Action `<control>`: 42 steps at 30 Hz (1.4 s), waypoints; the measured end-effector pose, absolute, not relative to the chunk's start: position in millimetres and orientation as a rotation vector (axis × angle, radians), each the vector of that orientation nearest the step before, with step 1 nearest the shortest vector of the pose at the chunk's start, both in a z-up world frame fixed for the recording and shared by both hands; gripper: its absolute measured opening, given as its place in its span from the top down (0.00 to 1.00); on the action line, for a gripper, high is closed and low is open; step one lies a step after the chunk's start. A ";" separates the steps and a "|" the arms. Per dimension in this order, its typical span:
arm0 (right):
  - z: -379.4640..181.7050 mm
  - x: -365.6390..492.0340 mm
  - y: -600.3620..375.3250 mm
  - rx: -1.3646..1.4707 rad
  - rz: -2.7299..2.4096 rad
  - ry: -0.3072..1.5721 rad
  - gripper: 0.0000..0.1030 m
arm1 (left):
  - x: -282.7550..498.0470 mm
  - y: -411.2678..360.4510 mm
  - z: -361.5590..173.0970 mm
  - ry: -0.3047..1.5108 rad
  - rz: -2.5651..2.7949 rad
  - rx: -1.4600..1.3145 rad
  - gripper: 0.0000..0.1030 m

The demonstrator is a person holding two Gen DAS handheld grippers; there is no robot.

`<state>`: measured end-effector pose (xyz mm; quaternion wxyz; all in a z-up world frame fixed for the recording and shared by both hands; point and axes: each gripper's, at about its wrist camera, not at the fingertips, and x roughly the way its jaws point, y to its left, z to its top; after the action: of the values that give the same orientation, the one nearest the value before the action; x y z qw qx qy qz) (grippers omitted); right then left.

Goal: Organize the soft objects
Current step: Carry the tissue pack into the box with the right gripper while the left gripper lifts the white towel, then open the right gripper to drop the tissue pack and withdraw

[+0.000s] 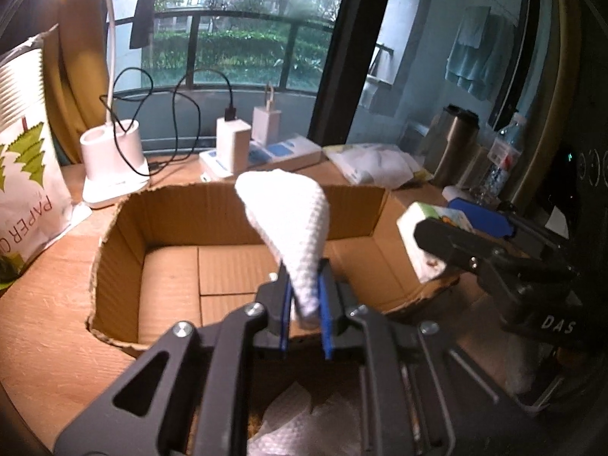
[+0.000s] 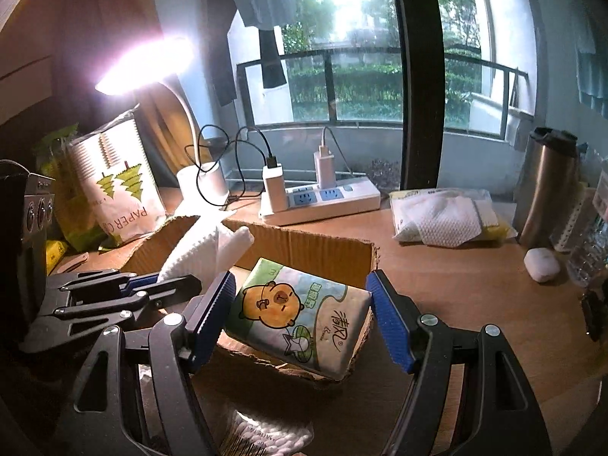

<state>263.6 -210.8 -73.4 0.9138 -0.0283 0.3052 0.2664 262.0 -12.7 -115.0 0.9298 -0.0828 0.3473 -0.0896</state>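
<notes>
My left gripper [image 1: 306, 304] is shut on a folded white waffle cloth [image 1: 290, 224] and holds it upright over the near edge of an open cardboard box [image 1: 125, 250]. It also shows in the right wrist view [image 2: 205, 250]. My right gripper [image 2: 300, 315] is open, its blue pads on either side of a tissue pack with a cartoon bear [image 2: 300, 315] that rests tilted on the box's torn right rim [image 2: 266, 357]. The pack does not look squeezed. In the left wrist view the right gripper [image 1: 456, 243] and tissue pack [image 1: 421, 235] are at the box's right wall.
On the wooden desk stand a white lamp base [image 1: 112, 163], a power strip with chargers [image 2: 323, 197], a paper bag [image 2: 114, 186], a pack of white wipes [image 2: 444, 220], a steel tumbler [image 2: 547, 186], a water bottle [image 1: 501, 155] and a white pebble-shaped case [image 2: 541, 264]. More white soft packs [image 2: 266, 433] lie below the grippers.
</notes>
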 end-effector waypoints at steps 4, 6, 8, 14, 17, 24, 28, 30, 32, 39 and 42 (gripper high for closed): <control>-76.8 266.9 -207.7 -0.062 0.560 0.643 0.27 | 261.6 -11.1 -116.5 0.718 -0.166 -0.168 0.78; -77.8 268.7 -207.5 -0.063 0.564 0.652 0.27 | 259.7 -9.0 -114.7 0.715 -0.151 -0.166 0.75; -77.0 269.4 -206.6 -0.057 0.576 0.655 0.25 | 256.6 -6.4 -113.0 0.711 -0.142 -0.167 0.65; -67.1 262.7 -209.5 -0.042 0.552 0.627 0.16 | 244.2 6.8 -103.7 0.673 -0.116 -0.208 0.34; -60.3 256.7 -212.8 -0.042 0.536 0.617 0.16 | 236.8 9.9 -97.4 0.659 -0.105 -0.210 0.34; -49.1 233.9 -210.7 -0.070 0.528 0.593 0.16 | 213.5 13.2 -80.8 0.613 -0.102 -0.200 0.34; -43.6 219.4 -209.2 -0.078 0.528 0.581 0.16 | 197.7 15.0 -72.3 0.588 -0.105 -0.201 0.34; -40.3 212.6 -209.4 -0.081 0.527 0.574 0.16 | 190.3 15.8 -69.0 0.576 -0.105 -0.200 0.34; -37.1 205.6 -209.3 -0.084 0.524 0.565 0.16 | 184.4 15.3 -65.2 0.567 -0.106 -0.198 0.34; -28.4 183.5 -210.5 -0.089 0.522 0.547 0.16 | 160.6 17.4 -55.8 0.538 -0.105 -0.193 0.34; -27.2 175.6 -210.9 -0.090 0.523 0.543 0.16 | 153.5 17.0 -54.2 0.532 -0.103 -0.191 0.33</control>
<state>175.6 -210.9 -27.2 0.9288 -0.0440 0.2652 0.2551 153.5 17.0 -54.2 0.9590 -0.0942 0.2624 -0.0509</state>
